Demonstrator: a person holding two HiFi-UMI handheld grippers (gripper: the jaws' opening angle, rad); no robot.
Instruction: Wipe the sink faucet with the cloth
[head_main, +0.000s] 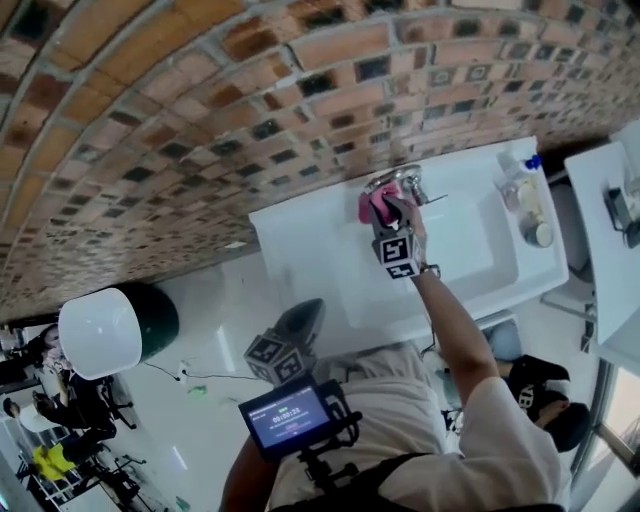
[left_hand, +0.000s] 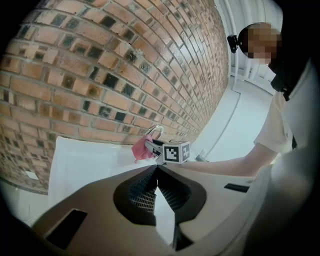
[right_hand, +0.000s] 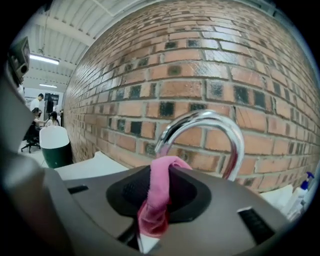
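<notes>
The chrome arched faucet (head_main: 397, 180) rises from the back of the white sink (head_main: 300, 235) against a brick wall. My right gripper (head_main: 392, 212) is shut on a pink cloth (head_main: 376, 206), which it holds right at the faucet's spout. In the right gripper view the cloth (right_hand: 156, 200) hangs bunched between the jaws, just under the faucet's curve (right_hand: 212, 121). My left gripper (head_main: 298, 322) is shut on nothing and held back near the person's body, away from the sink. From the left gripper view I see its closed tips (left_hand: 156, 168), the cloth (left_hand: 142, 149) and the faucet (left_hand: 156, 131) beyond.
Bottles (head_main: 517, 178) stand at the sink's right end; one with a blue cap (right_hand: 300, 194) shows in the right gripper view. A white-lidded green bin (head_main: 112, 328) stands left of the sink. A white counter (head_main: 605, 230) lies to the right. A small screen (head_main: 288, 415) hangs at the person's chest.
</notes>
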